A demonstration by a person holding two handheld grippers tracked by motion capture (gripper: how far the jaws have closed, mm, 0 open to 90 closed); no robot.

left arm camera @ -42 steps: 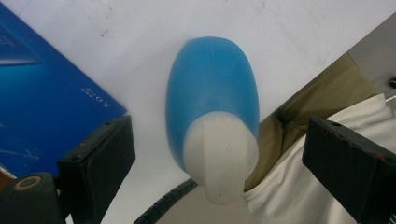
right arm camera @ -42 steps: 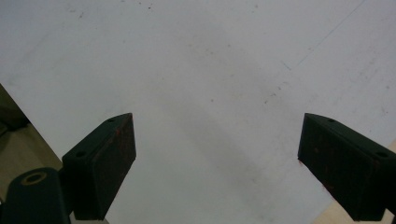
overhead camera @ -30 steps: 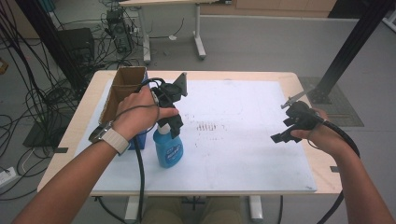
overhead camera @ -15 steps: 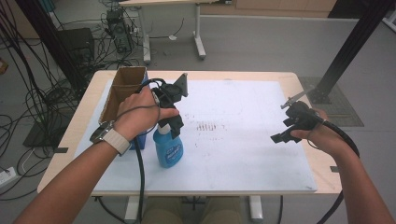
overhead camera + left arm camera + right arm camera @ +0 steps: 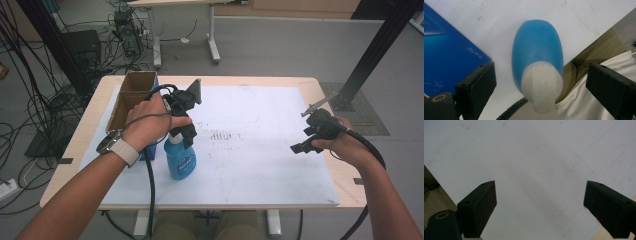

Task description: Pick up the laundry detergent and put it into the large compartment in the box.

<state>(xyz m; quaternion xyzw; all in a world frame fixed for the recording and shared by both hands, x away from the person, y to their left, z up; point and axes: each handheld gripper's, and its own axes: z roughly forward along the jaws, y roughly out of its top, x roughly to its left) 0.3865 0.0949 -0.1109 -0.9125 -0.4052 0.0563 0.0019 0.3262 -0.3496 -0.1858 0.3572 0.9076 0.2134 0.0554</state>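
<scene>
- Status: I read the job in hand as picking up the blue spray bottle [image 5: 180, 159]. Approach looks done, grasp not yet made, lift and whatever follows still to do.
- Spray bottle: upright on the white sheet of the table [image 5: 260, 165], near the front-left edge, just right of a blue box [image 5: 446, 52] and close to a cardboard box [image 5: 131, 97].
- Left tool [image 5: 184, 131]: I have it directly over the bottle, pointing down. In the left gripper view the white spray head [image 5: 541, 87] sits between the jaws w/ clear gaps both sides; jaws wide apart, pads touching nothing.
- Right tool [image 5: 311, 136]: held above the right side of the table, well apart from the bottle. Jaws wide apart, nothing between them, bare sheet below.
- Left to do, my judgement: lower a bit, close on the bottle's neck or head, then lift.
</scene>
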